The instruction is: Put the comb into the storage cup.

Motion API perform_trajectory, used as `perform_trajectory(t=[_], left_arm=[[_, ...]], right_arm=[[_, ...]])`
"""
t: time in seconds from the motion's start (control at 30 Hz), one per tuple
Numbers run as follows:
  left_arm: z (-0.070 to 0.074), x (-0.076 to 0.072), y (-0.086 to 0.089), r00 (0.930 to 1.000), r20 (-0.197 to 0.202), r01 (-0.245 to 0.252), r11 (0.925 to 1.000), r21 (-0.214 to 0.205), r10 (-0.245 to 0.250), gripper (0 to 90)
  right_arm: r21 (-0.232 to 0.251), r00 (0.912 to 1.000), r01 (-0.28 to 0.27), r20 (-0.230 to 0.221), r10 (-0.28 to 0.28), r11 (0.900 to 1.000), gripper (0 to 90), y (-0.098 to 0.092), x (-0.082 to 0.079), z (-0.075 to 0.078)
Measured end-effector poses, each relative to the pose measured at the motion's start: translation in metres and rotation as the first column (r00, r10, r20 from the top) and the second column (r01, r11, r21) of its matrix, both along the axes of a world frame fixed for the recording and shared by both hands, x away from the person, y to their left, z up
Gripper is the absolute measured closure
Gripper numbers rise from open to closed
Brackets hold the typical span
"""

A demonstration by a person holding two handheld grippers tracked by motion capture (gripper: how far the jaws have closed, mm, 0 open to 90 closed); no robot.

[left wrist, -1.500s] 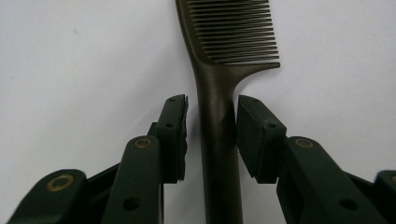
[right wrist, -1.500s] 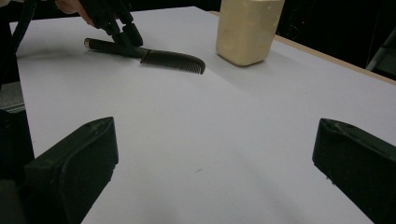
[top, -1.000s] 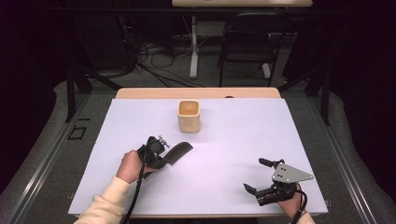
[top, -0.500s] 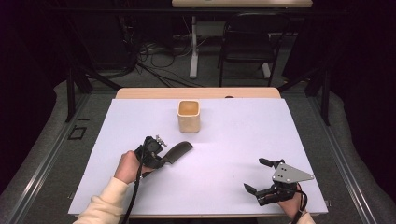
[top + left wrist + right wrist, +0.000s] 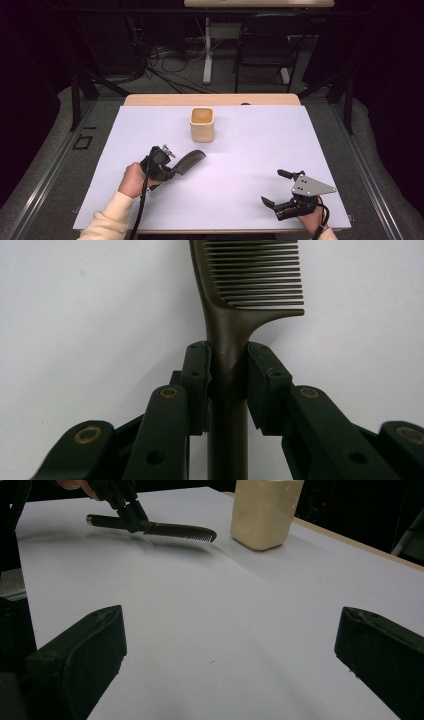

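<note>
A dark comb (image 5: 189,161) is held just above the white table (image 5: 240,150), left of centre. My left gripper (image 5: 172,170) is shut on its handle; in the left gripper view both jaws clamp the handle below the comb's teeth (image 5: 255,275). The right gripper view shows the comb (image 5: 175,530) hanging over its shadow. A cream square cup (image 5: 202,124) stands upright beyond the comb, toward the table's far side, also seen as the cup (image 5: 262,511). My right gripper (image 5: 276,188) rests near the front right edge, open, nothing between its jaws.
A wooden strip (image 5: 210,100) edges the table's far side. Beyond it stand a dark chair (image 5: 265,45), a white table leg (image 5: 207,50) and cables on the floor. A person's left hand and cream sleeve (image 5: 112,217) come in at the bottom left.
</note>
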State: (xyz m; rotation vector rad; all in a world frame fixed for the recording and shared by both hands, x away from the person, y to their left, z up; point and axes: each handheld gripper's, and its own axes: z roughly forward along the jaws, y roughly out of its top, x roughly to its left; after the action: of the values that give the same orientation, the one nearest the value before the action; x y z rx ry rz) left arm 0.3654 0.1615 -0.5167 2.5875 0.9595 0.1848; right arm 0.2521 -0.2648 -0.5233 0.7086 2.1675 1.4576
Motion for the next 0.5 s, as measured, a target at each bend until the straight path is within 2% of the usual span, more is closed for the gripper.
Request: perform_trajectory(t=[0.5], left_arm=[[0.0100, -0.0043, 0.0031, 0.9989, 0.046, 0.006, 0.9998, -0.017, -0.005, 72.7]], right_arm=[[0.000, 1.0000, 0.001, 0.001, -0.001, 1.0000, 0.0, -0.0002, 0.0000, 0.0001]])
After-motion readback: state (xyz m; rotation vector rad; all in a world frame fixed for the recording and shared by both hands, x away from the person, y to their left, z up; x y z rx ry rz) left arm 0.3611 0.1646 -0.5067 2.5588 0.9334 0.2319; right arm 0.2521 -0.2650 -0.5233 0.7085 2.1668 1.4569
